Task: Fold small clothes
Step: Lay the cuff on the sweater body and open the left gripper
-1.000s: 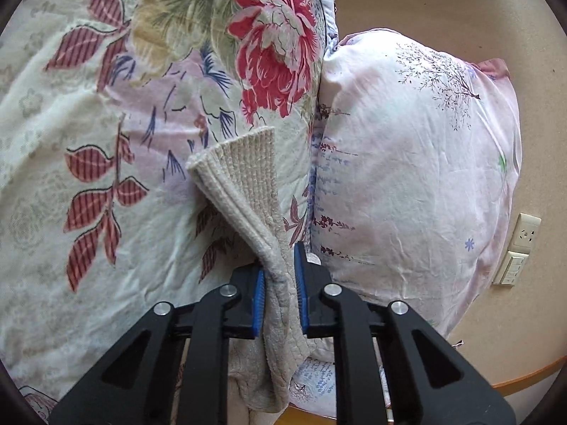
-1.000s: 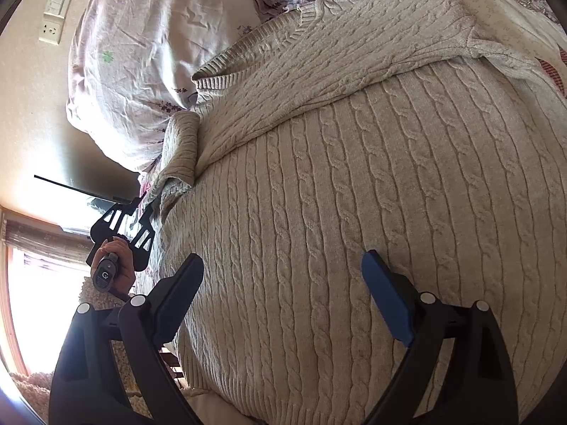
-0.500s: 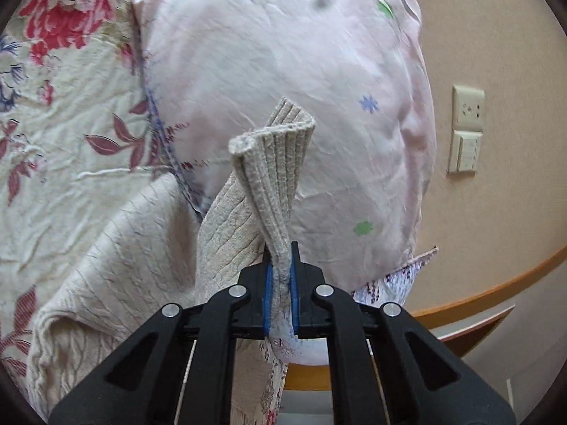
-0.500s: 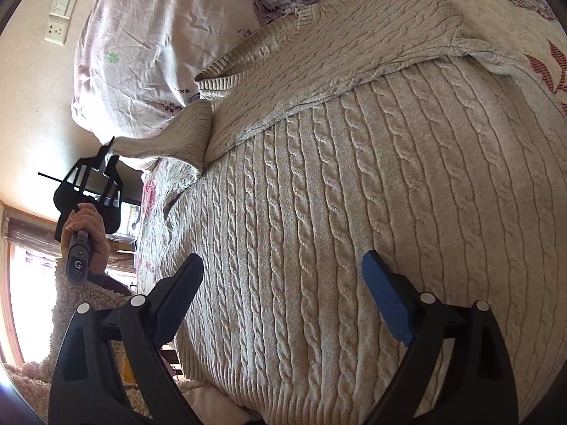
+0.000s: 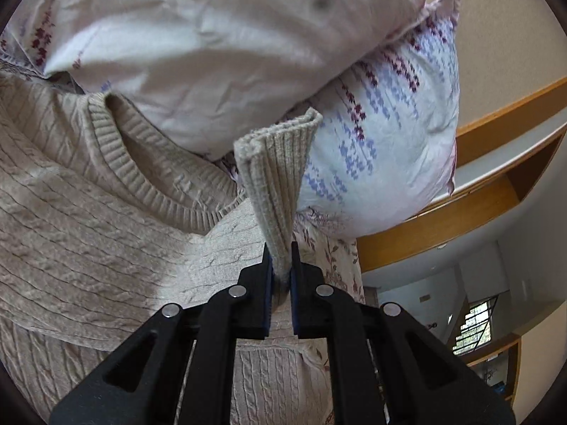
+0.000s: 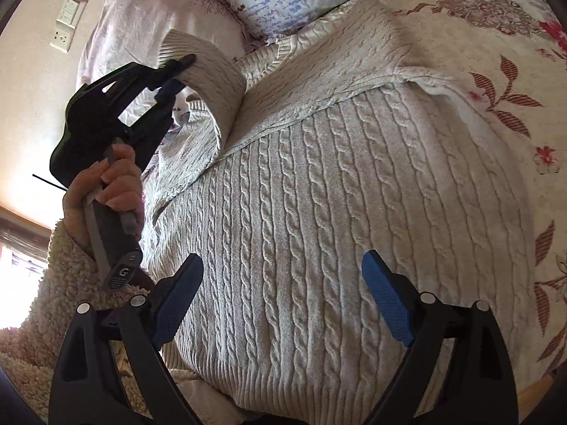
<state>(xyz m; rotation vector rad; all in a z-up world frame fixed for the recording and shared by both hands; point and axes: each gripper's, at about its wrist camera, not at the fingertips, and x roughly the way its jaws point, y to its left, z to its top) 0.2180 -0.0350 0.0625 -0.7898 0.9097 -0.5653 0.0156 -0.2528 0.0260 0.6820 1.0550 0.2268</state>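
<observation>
Left wrist view: the black left gripper [image 5: 281,265] has its jaws clamped on the ribbed cuff of a sleeve [image 5: 278,177] of the beige cable-knit sweater [image 5: 88,233], and the cuff stands up in front of the camera, hiding part of what lies behind it. Behind the cuff are two pillows stacked against the wall: a pale pink crumpled pillow [image 5: 212,35] on top, and under it a white pillow printed with lilac and maroon sprigs [image 5: 382,163]. The sweater's ribbed neckline lies just beside the pink pillow. To the right runs a wooden headboard ledge [image 5: 460,205].

In the right wrist view the sweater [image 6: 319,212] lies spread on the floral bedspread [image 6: 503,81] of the bed, one sleeve folded across its chest. The right gripper [image 6: 281,283] hovers over the sweater's body, its blue-padded jaws wide apart with nothing between them. At the left, a hand [image 6: 106,191] in a fleecy cream sleeve [image 6: 60,283] grips the left gripper's handle, which bears a letter "G"; gripper and hand hide part of the pink pillow [image 6: 124,35]. A white wall switch and socket [image 6: 67,21] sit on the wall above.
</observation>
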